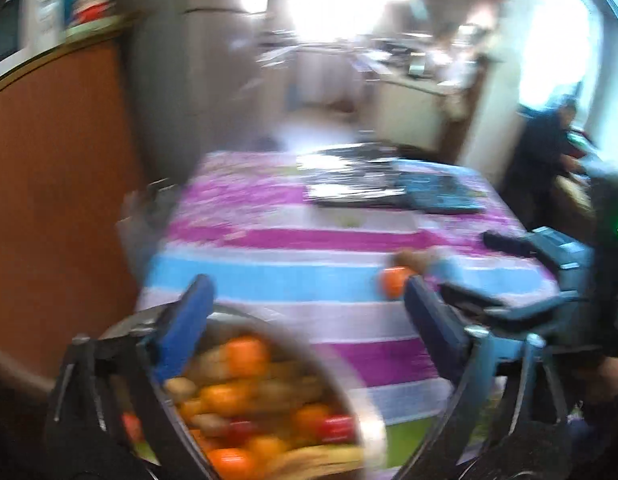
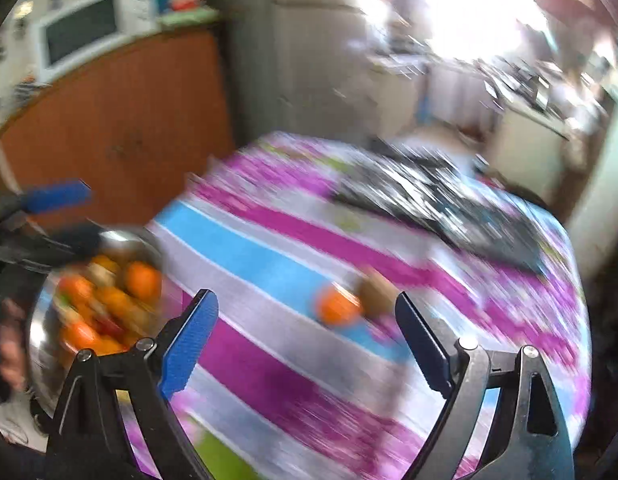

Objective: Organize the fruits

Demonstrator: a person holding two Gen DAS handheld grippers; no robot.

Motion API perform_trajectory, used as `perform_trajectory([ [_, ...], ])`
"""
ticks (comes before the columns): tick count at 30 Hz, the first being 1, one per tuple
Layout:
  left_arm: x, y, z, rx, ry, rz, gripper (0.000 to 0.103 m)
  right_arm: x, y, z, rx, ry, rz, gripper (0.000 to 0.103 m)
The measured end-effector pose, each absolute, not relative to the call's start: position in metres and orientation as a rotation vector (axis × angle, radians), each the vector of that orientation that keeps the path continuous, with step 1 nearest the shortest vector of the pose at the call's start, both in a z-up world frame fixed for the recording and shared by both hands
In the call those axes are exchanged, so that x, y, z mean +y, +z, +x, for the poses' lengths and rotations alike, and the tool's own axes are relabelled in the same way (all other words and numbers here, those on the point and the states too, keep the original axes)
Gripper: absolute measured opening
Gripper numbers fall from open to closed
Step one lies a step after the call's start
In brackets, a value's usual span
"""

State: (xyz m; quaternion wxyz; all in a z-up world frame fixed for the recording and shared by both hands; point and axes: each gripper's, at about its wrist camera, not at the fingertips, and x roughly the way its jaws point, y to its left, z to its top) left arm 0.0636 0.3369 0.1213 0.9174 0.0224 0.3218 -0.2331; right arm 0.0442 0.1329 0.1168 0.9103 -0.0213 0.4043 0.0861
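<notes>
A steel bowl heaped with oranges, red and brownish fruit sits left of the right jaws, while a lone orange touching a brown kiwi-like fruit lies ahead between them.

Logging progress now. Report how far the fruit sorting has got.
Mostly done: the metal bowl already holds a heap of fruit. In hand: nothing; left gripper and right gripper are both open and empty. Left: an orange and a brown fruit on the tablecloth.
</notes>
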Motion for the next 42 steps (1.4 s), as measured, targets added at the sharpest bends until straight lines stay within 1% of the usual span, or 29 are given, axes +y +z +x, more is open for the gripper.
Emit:
perform_trajectory([
  [2,0.306,0.117,0.059,0.687,-0.545,0.062,0.100,0.096,0.100,0.033,0.893,0.115,-0.033,0.092],
  [5,0.256,0.096,0.052,0.751,-0.627,0.092,0.100,0.049,0.082,0.007,0.946,0.041,0.001,0.092],
  [9,0.224,0.058,0.053,0.852,-0.628,0.097,0.099,0.003,0.061,-0.025,0.996,0.001,0.027,0.092],
  [12,0.206,0.033,0.049,0.902,-0.597,0.119,0.099,-0.012,0.046,-0.035,1.029,-0.002,0.040,0.092],
  [17,0.200,0.013,0.047,0.926,-0.517,0.101,0.099,-0.029,0.029,-0.038,1.044,0.039,0.039,0.092],
  [20,0.195,-0.003,0.050,0.948,-0.484,0.106,0.099,-0.030,0.023,-0.033,1.049,0.084,0.058,0.092],
  [24,0.193,-0.016,0.053,0.935,-0.452,0.107,0.099,-0.024,0.014,-0.026,1.055,0.142,0.046,0.092],
  [30,0.195,-0.040,0.065,0.969,-0.401,0.094,0.099,-0.020,0.000,-0.012,1.059,0.108,0.044,0.092],
  [31,0.194,-0.041,0.063,0.946,-0.396,0.108,0.100,-0.019,-0.002,-0.010,1.057,0.101,0.044,0.092],
  [34,0.189,-0.044,0.064,0.929,-0.396,0.144,0.102,-0.016,-0.003,-0.008,1.044,0.090,0.027,0.095],
  [36,0.188,-0.045,0.064,0.916,-0.397,0.156,0.103,-0.014,-0.005,-0.007,1.037,0.085,0.020,0.101],
  [38,0.187,-0.045,0.064,0.906,-0.391,0.167,0.103,-0.011,-0.007,-0.006,1.033,0.076,0.012,0.103],
  [42,0.187,-0.045,0.063,0.895,-0.378,0.156,0.103,-0.004,-0.010,-0.005,1.024,0.026,-0.023,0.103],
])
